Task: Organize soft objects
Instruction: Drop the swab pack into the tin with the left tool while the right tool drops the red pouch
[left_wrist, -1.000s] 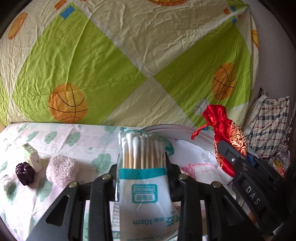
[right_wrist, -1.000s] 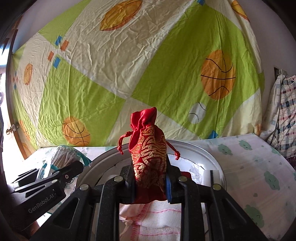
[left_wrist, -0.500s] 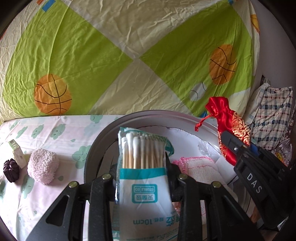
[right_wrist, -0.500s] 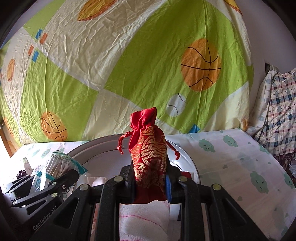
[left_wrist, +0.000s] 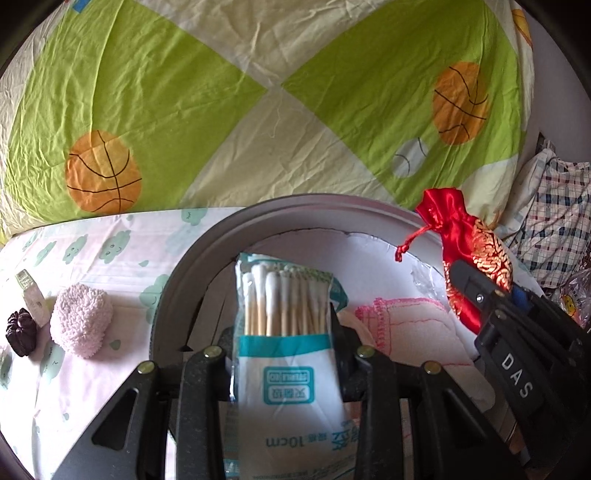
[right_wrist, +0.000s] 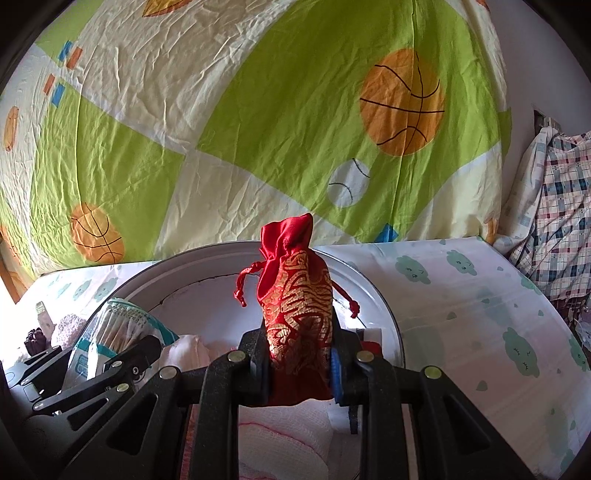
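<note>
Altogether, one swab pack (left_wrist: 286, 350), one red pouch (right_wrist: 297, 314), one fluffy ball (left_wrist: 81, 320).

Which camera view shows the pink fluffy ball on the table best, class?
The left wrist view. There the pink fluffy ball lies whole and unobstructed on the tablecloth, beside a dark scrunchie. The right wrist view catches only a dim sliver of it at its left edge, behind the left tool.
</note>
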